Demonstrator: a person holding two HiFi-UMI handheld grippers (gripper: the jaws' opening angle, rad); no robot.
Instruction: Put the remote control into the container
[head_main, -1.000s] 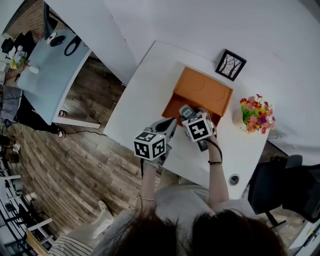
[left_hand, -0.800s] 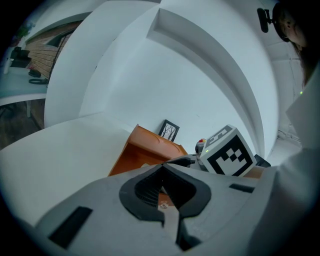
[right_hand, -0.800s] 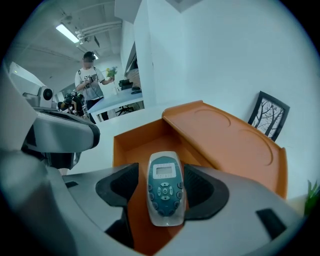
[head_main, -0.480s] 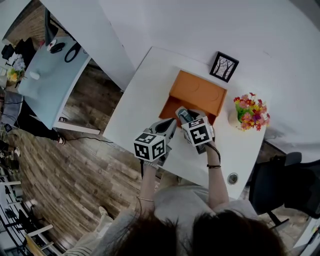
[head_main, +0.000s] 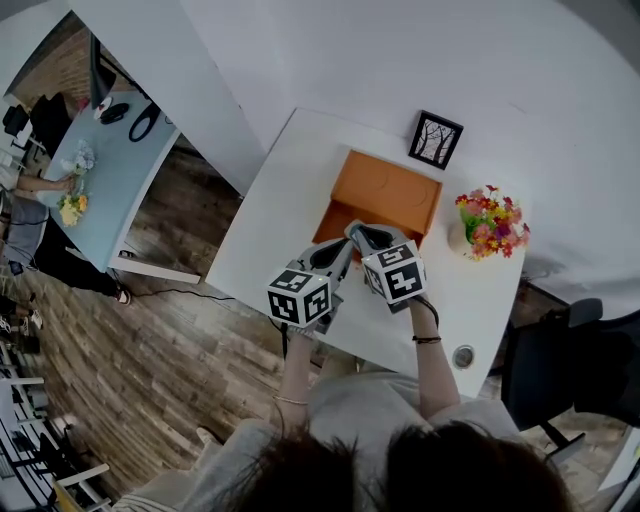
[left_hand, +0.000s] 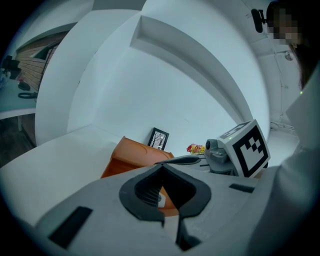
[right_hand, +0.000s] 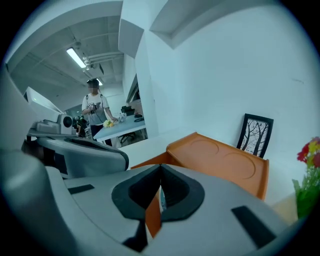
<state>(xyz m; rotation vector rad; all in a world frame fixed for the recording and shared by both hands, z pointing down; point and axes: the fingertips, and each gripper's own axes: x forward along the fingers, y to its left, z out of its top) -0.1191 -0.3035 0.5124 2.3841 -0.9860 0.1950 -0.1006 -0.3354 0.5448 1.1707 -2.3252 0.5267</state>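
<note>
Two grippers – left gripper (left_hand: 161, 168), right gripper (right_hand: 160, 168) – jaws clenched empty, at one orange container (head_main: 385, 190); one frame (head_main: 434, 140), one bouquet (head_main: 490, 222).

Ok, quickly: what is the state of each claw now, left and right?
Left claw: closed, with nothing held between its jaws.
Right claw: closed, with nothing held between its jaws.

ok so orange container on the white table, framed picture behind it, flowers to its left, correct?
Not quite. The flowers stand to the right of the orange container, not to its left; the head view shows this. The rest holds: the container is on the white table, with the framed picture behind it.
</note>
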